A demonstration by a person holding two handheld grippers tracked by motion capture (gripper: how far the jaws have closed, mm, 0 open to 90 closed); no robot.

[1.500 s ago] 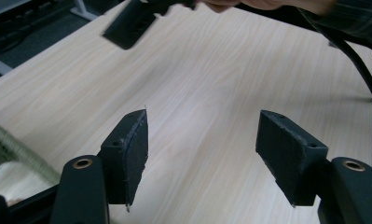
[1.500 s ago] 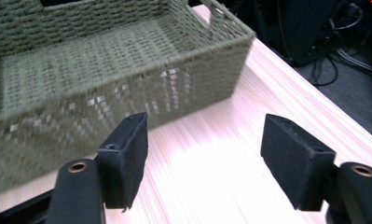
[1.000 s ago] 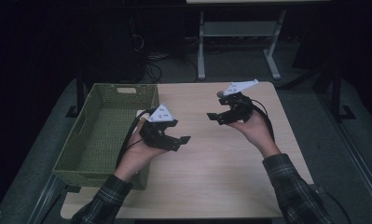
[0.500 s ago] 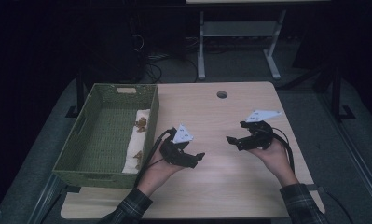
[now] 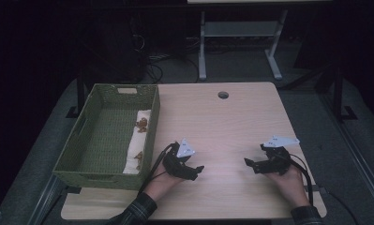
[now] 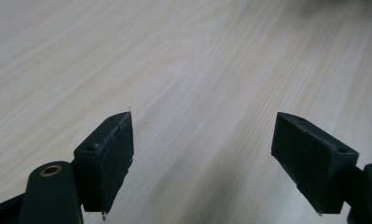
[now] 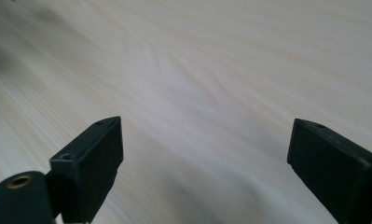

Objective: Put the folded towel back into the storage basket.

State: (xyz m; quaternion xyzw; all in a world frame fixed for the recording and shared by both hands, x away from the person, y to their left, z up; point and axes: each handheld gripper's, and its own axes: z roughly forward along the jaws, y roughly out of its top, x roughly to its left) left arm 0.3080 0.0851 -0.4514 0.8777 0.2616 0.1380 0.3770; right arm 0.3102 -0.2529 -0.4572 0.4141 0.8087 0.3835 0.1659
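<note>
Both grippers sit low over the bare wooden surface [image 5: 231,122], in the lower middle of the high view. The left gripper [image 5: 194,169] and the right gripper [image 5: 251,165] both have their jaws released and wide; the jaws have just been opening, and in both gripper views only wood grain lies between them. It looks like the hands are being put down to rest, so the work seems at its end or between two steps. The green woven basket [image 5: 77,152] stands at the left of the frame. Inside it, along its right wall, lies a white cloth [image 5: 137,140] with small brown pieces [image 5: 141,124] on it; what these are cannot be told. A next move would call for a lift toward the basket.
</note>
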